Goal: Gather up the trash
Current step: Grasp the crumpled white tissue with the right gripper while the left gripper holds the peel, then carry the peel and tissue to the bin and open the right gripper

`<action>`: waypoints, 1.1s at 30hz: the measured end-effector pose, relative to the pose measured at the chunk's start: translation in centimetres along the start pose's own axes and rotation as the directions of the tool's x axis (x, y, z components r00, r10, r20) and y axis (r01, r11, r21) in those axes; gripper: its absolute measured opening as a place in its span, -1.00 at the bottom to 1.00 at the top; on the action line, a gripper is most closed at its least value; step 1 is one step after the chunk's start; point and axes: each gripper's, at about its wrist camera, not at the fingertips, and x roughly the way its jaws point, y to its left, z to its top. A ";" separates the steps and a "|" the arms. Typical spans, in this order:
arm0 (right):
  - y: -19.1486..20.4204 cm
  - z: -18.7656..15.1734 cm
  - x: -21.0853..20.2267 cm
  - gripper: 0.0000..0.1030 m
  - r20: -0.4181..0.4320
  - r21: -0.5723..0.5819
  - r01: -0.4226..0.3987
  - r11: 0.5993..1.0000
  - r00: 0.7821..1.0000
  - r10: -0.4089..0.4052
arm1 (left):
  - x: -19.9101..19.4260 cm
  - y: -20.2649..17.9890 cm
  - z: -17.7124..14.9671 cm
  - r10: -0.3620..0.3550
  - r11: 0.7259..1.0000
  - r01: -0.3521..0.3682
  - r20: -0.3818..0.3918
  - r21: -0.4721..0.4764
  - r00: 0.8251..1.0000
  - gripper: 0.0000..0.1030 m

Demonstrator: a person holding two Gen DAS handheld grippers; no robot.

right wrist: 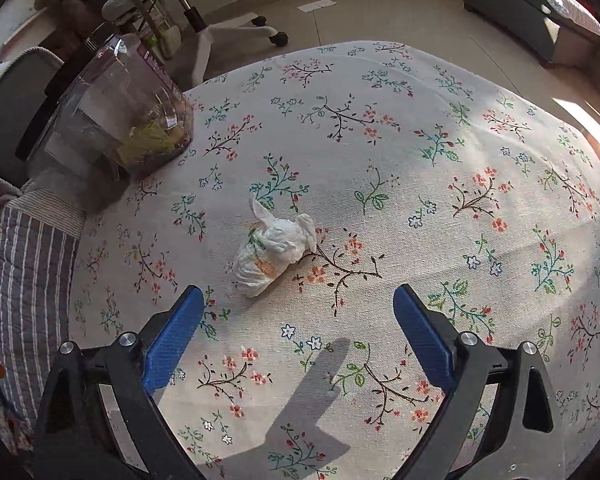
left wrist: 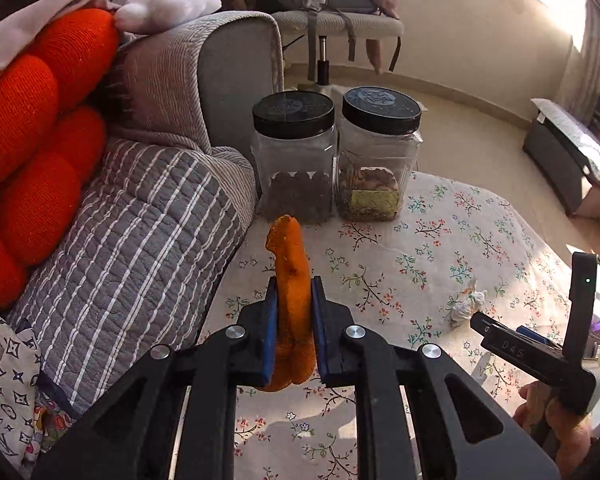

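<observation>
My left gripper (left wrist: 294, 284) is shut on an orange peel (left wrist: 290, 264) and holds it upright above the floral tablecloth (left wrist: 440, 240). A crumpled white tissue (right wrist: 274, 250) lies on the cloth (right wrist: 420, 160), just ahead of and slightly left of my right gripper (right wrist: 296, 298), which is open and empty above the table. The tissue also shows in the left wrist view (left wrist: 466, 302), with the right gripper's body (left wrist: 540, 354) right of it.
Two clear jars with black lids (left wrist: 294, 160) (left wrist: 378, 156) stand at the table's far left edge; one shows in the right wrist view (right wrist: 116, 112). A striped grey sofa (left wrist: 140, 220) with orange cushions (left wrist: 40, 140) lies left. An office chair (right wrist: 204, 20) stands beyond.
</observation>
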 end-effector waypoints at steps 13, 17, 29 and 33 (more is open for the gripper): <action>2.6 0.4 3.3 0.26 -0.050 0.039 0.114 0.993 0.993 -0.112 | 0.9 4.7 0.1 -0.024 0.991 0.023 -0.012 -0.129 1.000 -0.70; 3.0 0.1 3.5 0.08 -0.031 0.011 0.133 0.991 0.991 -0.133 | 0.5 4.8 0.5 -0.042 0.989 0.042 0.003 -0.143 0.999 -0.69; 1.1 0.4 1.9 -0.45 0.007 -0.020 0.056 0.998 0.998 -0.055 | 0.9 5.1 0.9 -0.062 0.984 0.059 -0.009 -0.171 0.998 -0.69; 0.2 0.9 0.5 -0.45 0.028 -0.003 0.033 0.999 0.999 -0.033 | 1.1 4.9 1.0 -0.066 0.983 0.064 -0.007 -0.174 0.998 -0.69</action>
